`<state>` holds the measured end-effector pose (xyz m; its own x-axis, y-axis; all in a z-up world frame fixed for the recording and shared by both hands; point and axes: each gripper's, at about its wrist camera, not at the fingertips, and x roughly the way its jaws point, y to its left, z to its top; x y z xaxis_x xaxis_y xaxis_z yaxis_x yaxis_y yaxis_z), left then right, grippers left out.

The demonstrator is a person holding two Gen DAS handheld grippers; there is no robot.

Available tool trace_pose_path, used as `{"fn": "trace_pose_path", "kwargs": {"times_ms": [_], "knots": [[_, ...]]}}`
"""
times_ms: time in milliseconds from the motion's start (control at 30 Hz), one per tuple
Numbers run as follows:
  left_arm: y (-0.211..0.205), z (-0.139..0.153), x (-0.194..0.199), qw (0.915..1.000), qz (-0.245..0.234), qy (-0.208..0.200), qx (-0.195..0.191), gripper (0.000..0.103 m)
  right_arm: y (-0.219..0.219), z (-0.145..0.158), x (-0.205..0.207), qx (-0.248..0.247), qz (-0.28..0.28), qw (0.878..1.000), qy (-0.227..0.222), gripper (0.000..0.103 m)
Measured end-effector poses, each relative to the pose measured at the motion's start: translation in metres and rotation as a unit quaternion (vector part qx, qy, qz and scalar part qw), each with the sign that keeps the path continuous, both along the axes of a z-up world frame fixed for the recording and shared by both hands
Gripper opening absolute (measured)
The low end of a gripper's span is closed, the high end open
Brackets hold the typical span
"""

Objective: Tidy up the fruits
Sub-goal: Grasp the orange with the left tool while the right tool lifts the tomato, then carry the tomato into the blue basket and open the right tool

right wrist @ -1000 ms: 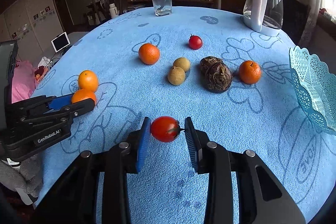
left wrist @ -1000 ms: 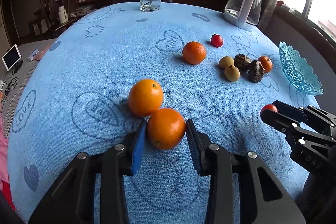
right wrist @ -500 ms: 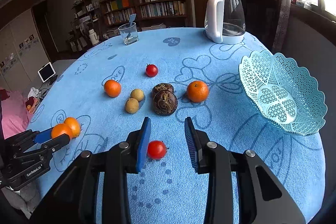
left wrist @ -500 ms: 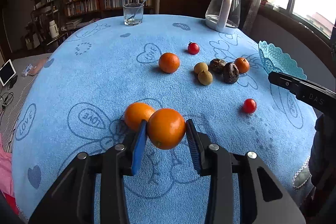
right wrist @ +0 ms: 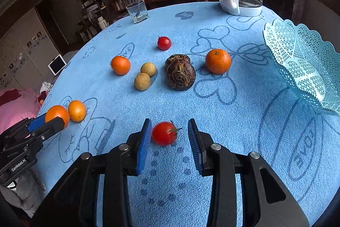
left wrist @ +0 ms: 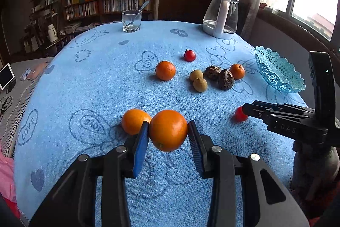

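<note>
The tomato [right wrist: 164, 133] now lies between the opening right hand-held gripper [right wrist: 170, 137]; the left hand-held gripper [left wrist: 167, 136] pinches an orange [left wrist: 168, 130].

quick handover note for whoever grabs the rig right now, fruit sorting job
Left gripper: shut on an orange, lifted off the blue tablecloth.
Right gripper: jaws opening around a cherry tomato that lies on the cloth; not gripped.
Basket: at the table's right edge, nothing seen in it.
On the cloth: second orange, two tangerines, another tomato, two longans, two dark wrinkled fruits.
Done: nothing sorted yet. Left: every fruit.
</note>
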<state>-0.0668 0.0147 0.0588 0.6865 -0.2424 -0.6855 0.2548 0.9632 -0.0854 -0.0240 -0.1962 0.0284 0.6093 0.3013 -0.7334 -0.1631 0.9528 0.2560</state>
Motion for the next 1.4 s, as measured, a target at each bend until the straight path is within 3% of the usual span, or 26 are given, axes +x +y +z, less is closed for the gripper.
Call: {"fn": "trace_pose_path", "kwargs": {"times_ms": [67,233,300,333,633,967,1300,1333,1400], "knots": [[0.001,0.002,0.000,1.0000,0.001,-0.001,-0.001,0.038,0.009,-0.006,0.002,-0.013,0.005,1.000,0.005,0.048],[0.003,0.002,0.001,1.0000,0.003,0.000,-0.001,0.038,0.018,-0.013,0.006,-0.033,0.009,0.999,0.012,0.048],[0.001,0.001,0.001,1.0000,0.003,0.002,0.000,0.038,0.019,-0.016,0.007,-0.041,0.010,0.999,0.013,0.044],[0.001,0.000,0.001,1.0000,0.003,0.002,0.000,0.038,0.019,-0.016,0.007,-0.045,0.010,0.999,0.013,0.034],[0.000,0.005,0.000,1.0000,0.002,-0.004,-0.002,0.038,0.008,0.005,-0.001,-0.044,-0.004,0.999,-0.022,0.033],[-0.022,0.013,0.003,0.9998,-0.018,-0.010,-0.003,0.038,-0.093,0.045,-0.005,-0.023,-0.125,0.989,-0.069,0.033],[-0.047,0.019,0.012,0.9992,-0.037,-0.011,0.008,0.038,-0.170,0.037,0.008,-0.052,-0.226,0.971,-0.065,0.033],[-0.050,0.020,0.013,0.9992,-0.038,-0.011,0.010,0.038,-0.176,0.036,0.008,-0.048,-0.232,0.969,-0.064,0.037],[-0.055,0.021,0.017,0.9991,-0.040,-0.010,0.012,0.038,-0.187,0.034,0.005,-0.037,-0.248,0.966,-0.065,0.058]]}}
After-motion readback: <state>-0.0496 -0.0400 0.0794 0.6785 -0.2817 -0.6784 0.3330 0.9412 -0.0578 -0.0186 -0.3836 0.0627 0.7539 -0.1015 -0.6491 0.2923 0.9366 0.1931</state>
